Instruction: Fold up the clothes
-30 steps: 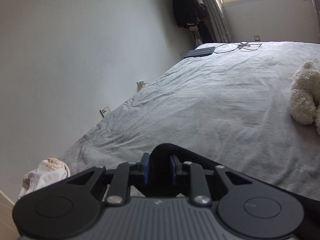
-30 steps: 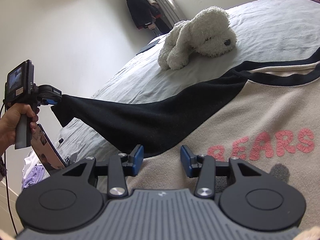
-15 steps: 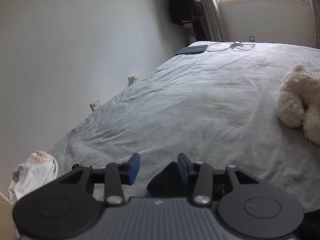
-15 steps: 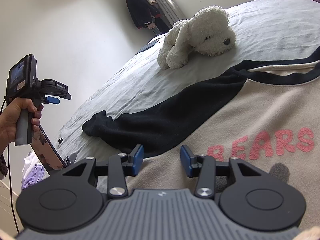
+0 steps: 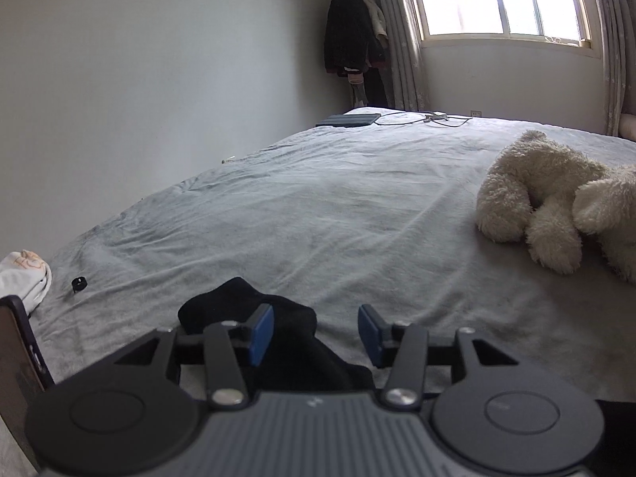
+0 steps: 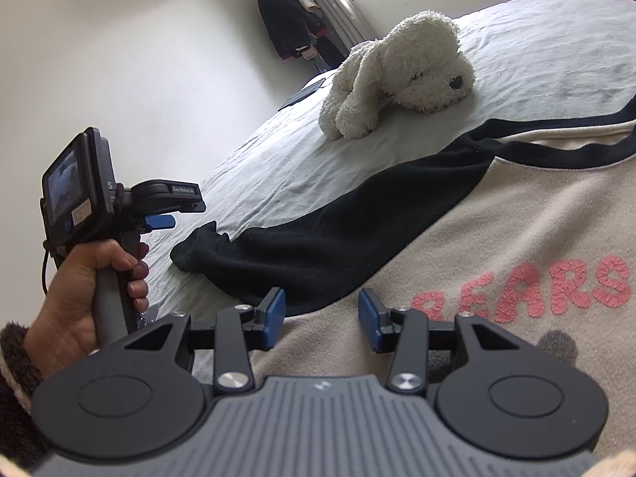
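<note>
Lying flat across the near right of the grey bed (image 6: 556,31), a cream sweater (image 6: 516,230) stretches its black sleeve (image 6: 338,234) out to the left.

Farther back sits a white stuffed dog (image 6: 401,67). Over the sweater's chest the right gripper (image 6: 321,320) hovers with jaws wide and nothing between them. The left gripper (image 5: 316,334), in a hand (image 6: 85,282) at the near left, is also spread wide and holds nothing; the sleeve's cuff (image 5: 242,304) lies on the bed beneath it.

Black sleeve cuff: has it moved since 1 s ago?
Yes. The cuff dropped out of the left gripper, which now stands open, and lies on the bed, nearer the plush dog side than before.
</note>
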Demonstrator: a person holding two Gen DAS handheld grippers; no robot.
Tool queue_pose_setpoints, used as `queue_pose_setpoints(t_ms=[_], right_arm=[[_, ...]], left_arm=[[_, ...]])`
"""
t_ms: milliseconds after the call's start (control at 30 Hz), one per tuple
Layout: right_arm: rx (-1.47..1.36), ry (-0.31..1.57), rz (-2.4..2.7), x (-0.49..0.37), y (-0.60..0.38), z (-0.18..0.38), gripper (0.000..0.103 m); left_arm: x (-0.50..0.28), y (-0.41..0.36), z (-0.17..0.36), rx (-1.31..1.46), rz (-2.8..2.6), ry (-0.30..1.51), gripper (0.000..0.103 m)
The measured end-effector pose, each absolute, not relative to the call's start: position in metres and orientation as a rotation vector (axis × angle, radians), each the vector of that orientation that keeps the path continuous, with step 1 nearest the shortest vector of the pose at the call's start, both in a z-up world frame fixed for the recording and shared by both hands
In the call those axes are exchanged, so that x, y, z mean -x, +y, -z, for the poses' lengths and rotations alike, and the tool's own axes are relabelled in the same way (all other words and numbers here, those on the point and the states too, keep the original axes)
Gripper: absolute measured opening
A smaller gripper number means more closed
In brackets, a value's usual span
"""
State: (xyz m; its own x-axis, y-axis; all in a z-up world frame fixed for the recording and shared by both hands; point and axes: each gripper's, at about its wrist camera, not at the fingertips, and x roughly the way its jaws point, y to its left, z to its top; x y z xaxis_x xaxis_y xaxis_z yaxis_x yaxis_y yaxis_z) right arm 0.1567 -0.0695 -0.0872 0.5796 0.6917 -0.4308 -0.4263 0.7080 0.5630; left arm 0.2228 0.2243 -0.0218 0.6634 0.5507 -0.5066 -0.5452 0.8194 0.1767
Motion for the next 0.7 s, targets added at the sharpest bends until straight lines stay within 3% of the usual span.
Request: queue_pose_setpoints(t_ms=[300, 700], right_arm=[[-0.384, 0.67, -0.679, -0.155, -0.064, 0.089, 0.046], [-0.209, 0.689, -0.634, -0.152, -0.031, 0.061, 0.048]], left_arm=[[-0.221, 0.243, 0.041, 0.005, -0.674, 0.508, 0.051], [-0.222, 0.281, 0.055, 0.093, -0.71, 0.571, 0.051]])
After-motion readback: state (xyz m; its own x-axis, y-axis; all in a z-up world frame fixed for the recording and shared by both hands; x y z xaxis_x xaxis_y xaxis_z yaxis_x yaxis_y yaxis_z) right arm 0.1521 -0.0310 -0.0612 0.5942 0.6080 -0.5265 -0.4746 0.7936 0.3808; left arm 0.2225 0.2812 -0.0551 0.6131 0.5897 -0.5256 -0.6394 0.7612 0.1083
